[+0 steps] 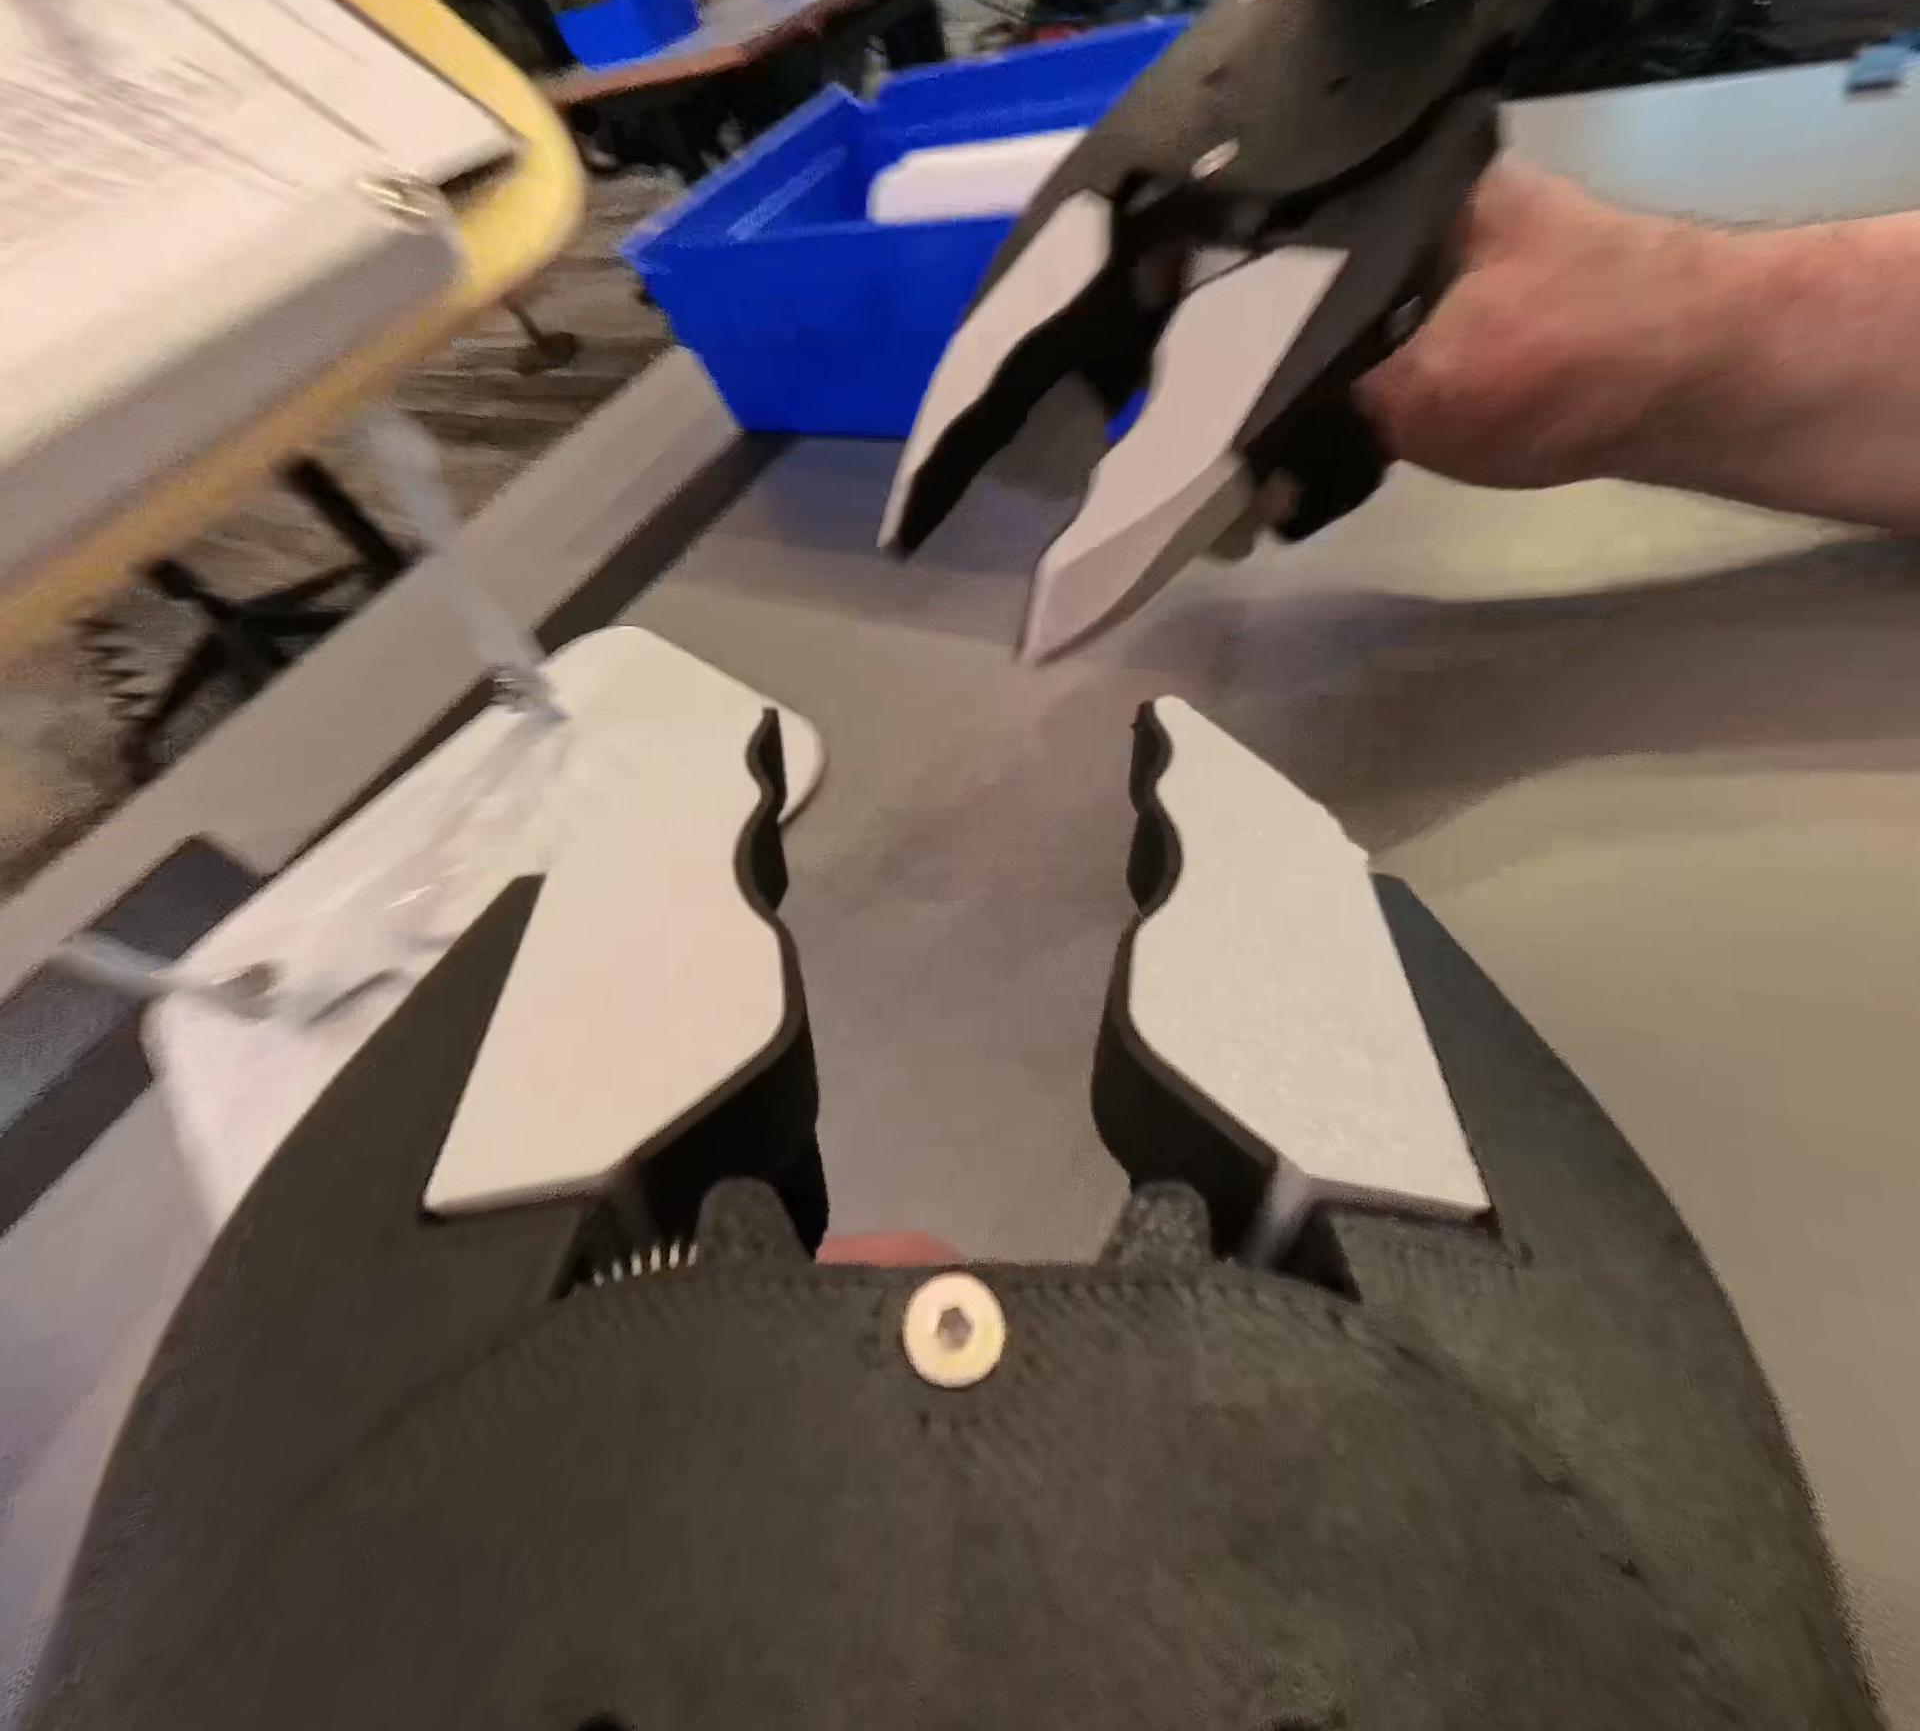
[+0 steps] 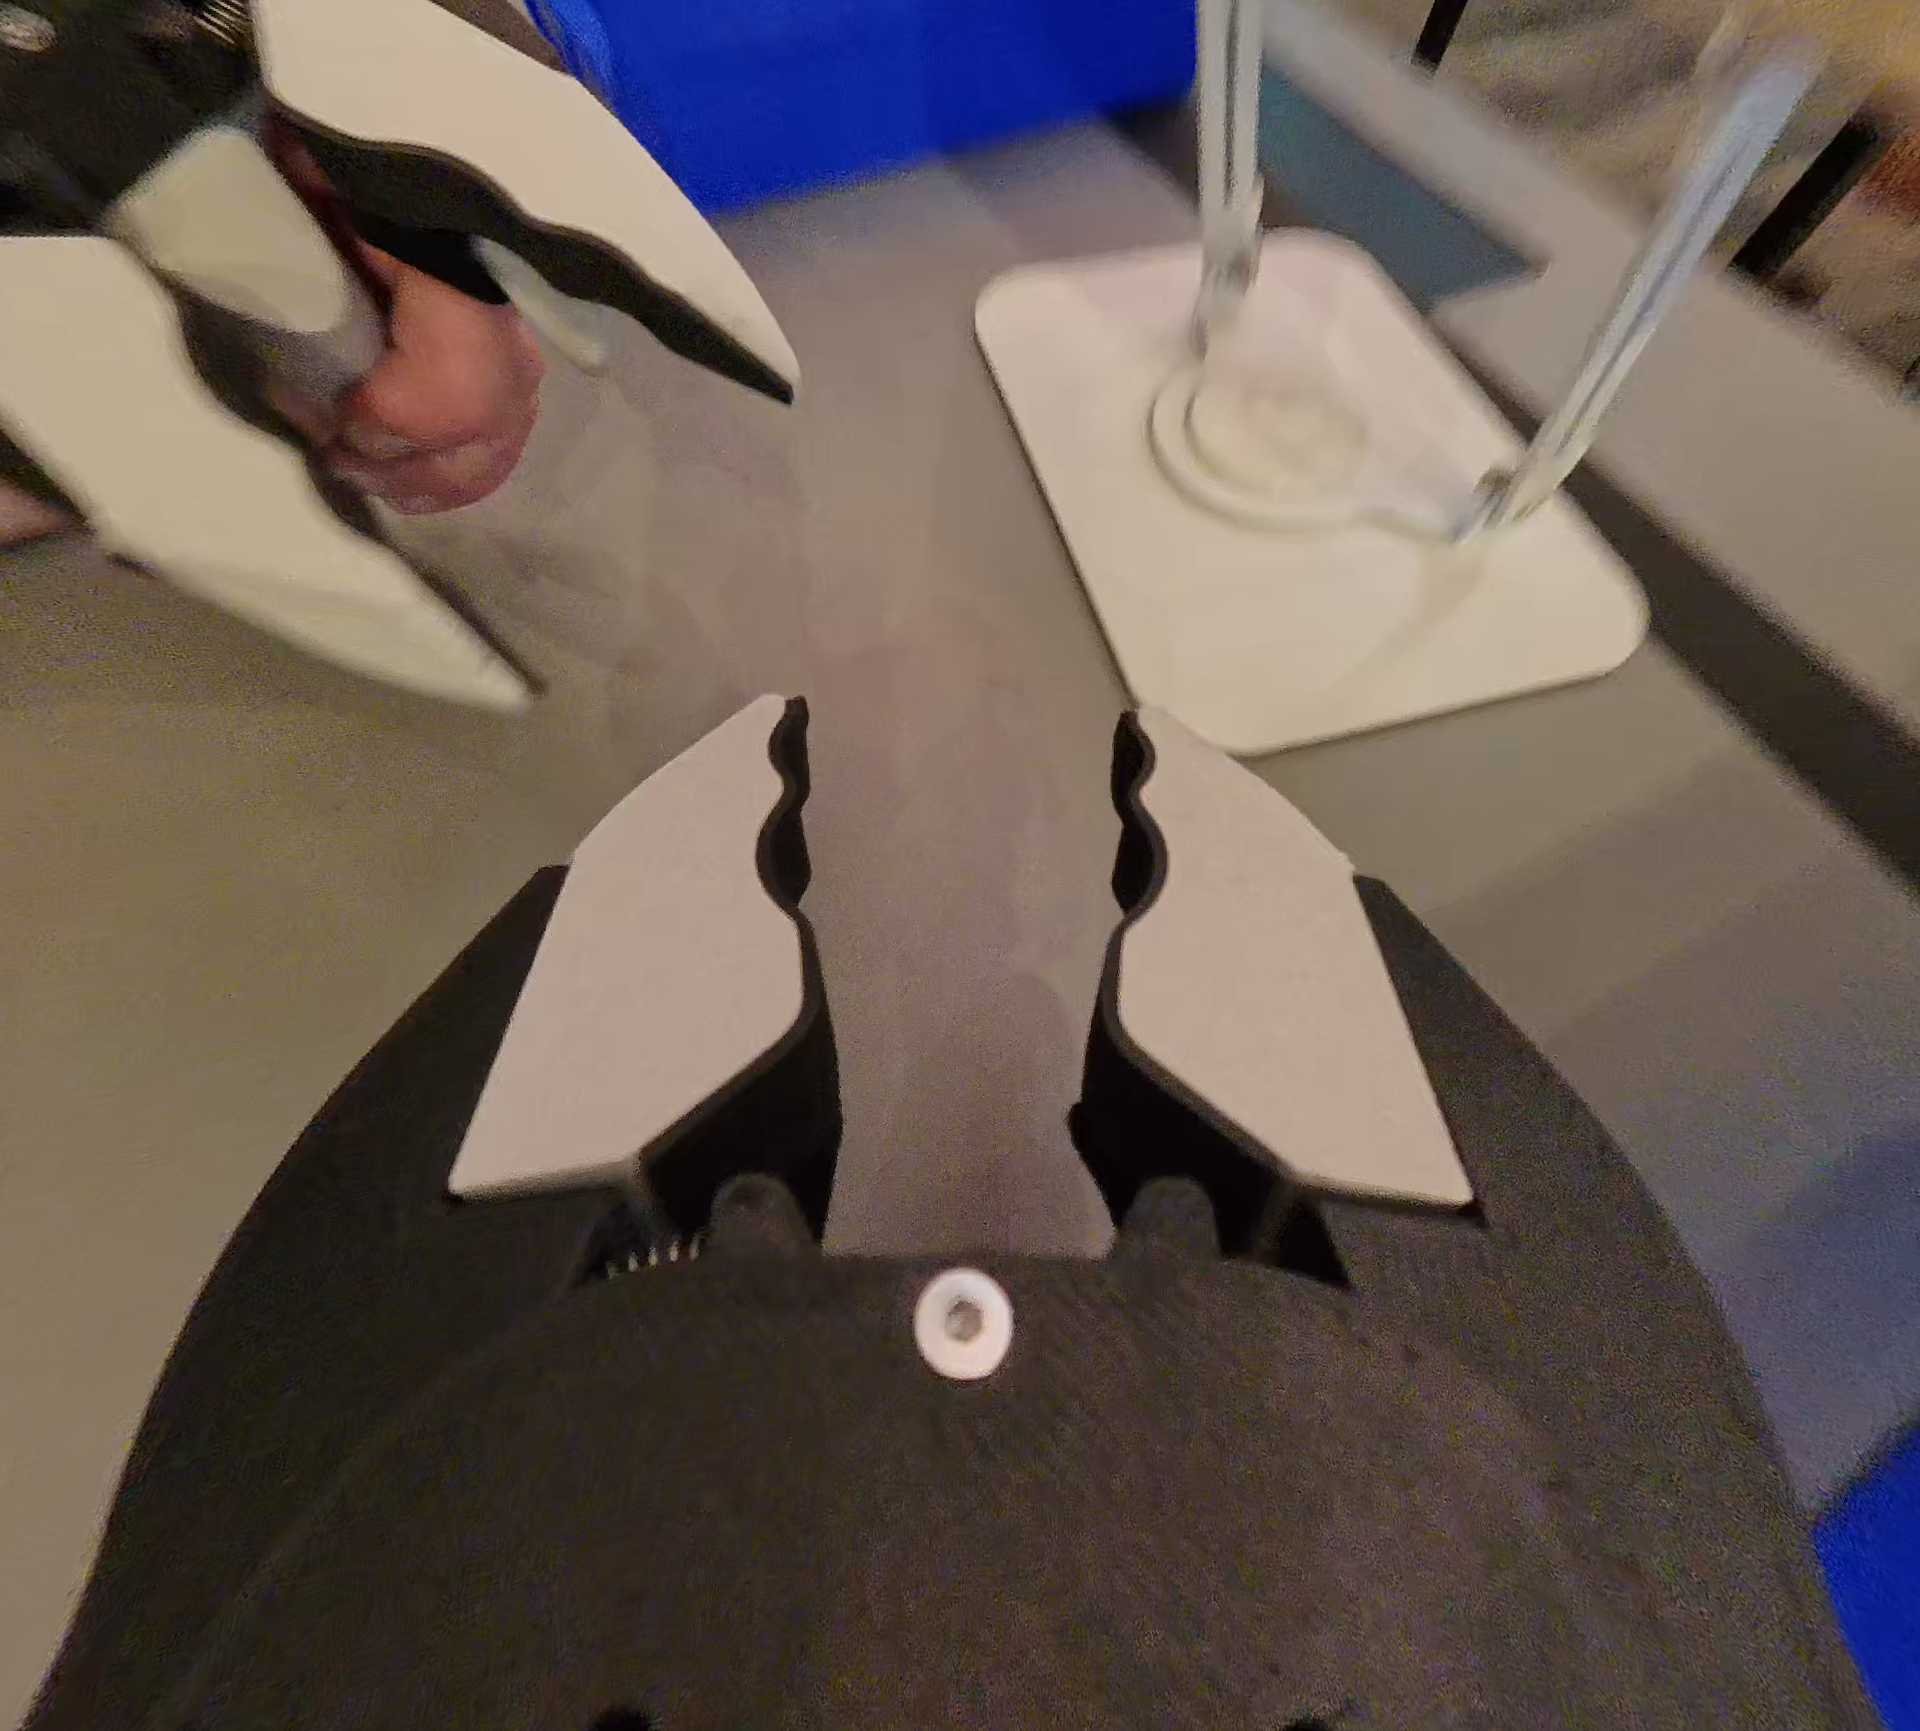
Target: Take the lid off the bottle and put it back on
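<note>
Above the grey tabletop [image 2: 260, 850], the left gripper [image 1: 956, 720] and right gripper [image 2: 961, 710] are hovering with jaws released, grasping nothing, probably readying an approach; neither bottle nor lid is showing.

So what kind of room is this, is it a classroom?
More likely a workshop or lab hall than a classroom. A grey table has a blue bin at its far edge, and more long tables with blue bins stand in rows behind. A white stand sits nearby.
</note>
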`<state>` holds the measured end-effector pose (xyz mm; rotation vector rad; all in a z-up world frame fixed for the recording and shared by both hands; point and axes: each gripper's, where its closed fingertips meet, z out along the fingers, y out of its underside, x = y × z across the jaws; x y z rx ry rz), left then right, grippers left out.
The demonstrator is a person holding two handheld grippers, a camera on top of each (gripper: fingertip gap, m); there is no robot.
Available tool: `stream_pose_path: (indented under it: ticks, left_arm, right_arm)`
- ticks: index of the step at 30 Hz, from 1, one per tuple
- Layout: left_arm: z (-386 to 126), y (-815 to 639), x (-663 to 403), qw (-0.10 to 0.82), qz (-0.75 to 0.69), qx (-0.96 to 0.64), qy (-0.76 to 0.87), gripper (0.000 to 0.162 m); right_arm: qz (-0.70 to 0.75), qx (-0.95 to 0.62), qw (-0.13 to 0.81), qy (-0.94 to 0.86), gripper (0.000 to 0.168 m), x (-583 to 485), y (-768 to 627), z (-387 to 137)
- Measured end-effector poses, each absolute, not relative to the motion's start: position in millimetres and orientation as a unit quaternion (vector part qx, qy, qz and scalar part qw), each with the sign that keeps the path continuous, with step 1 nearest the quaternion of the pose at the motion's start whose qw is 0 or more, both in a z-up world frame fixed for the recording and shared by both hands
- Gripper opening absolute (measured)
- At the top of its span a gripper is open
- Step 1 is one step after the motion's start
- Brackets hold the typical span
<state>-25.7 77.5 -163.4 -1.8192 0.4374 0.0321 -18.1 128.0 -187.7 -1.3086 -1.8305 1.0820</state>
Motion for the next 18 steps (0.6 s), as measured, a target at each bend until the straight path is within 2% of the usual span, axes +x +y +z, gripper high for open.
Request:
stream_pose_path:
  ticks: [2,4,7,9,13,16,18]
  left_arm:
    - [-142,54,-60,0.601,0.078,-0.78,0.156,0.064]
    - [-122,22,-117,0.594,0.177,-0.779,0.096,0.067]
    - [-95,-47,-212,0.58,0.244,-0.774,-0.061,0.082]
    - [-86,-94,-268,0.572,0.262,-0.763,-0.148,0.095]
    - [-91,-172,-355,0.536,0.303,-0.746,-0.253,0.097]
    - [-119,-201,-397,0.512,0.278,-0.752,-0.309,0.094]
    - [-144,-206,-411,0.496,0.242,-0.766,-0.33,0.086]
  right_arm:
    - [0.424,-0.485,0.364,-0.673,0.057,-8,129,-149]
    - [0.415,-0.492,0.432,-0.632,0.068,9,147,-111]
    - [0.378,-0.524,0.529,-0.55,0.084,53,198,-64]
    - [0.342,-0.553,0.571,-0.501,0.085,90,241,-48]
    - [0.273,-0.643,0.574,-0.427,0.092,159,324,-59]
    - [0.25,-0.705,0.53,-0.399,0.094,190,367,-94]
    - [0.247,-0.737,0.496,-0.387,0.097,198,386,-122]
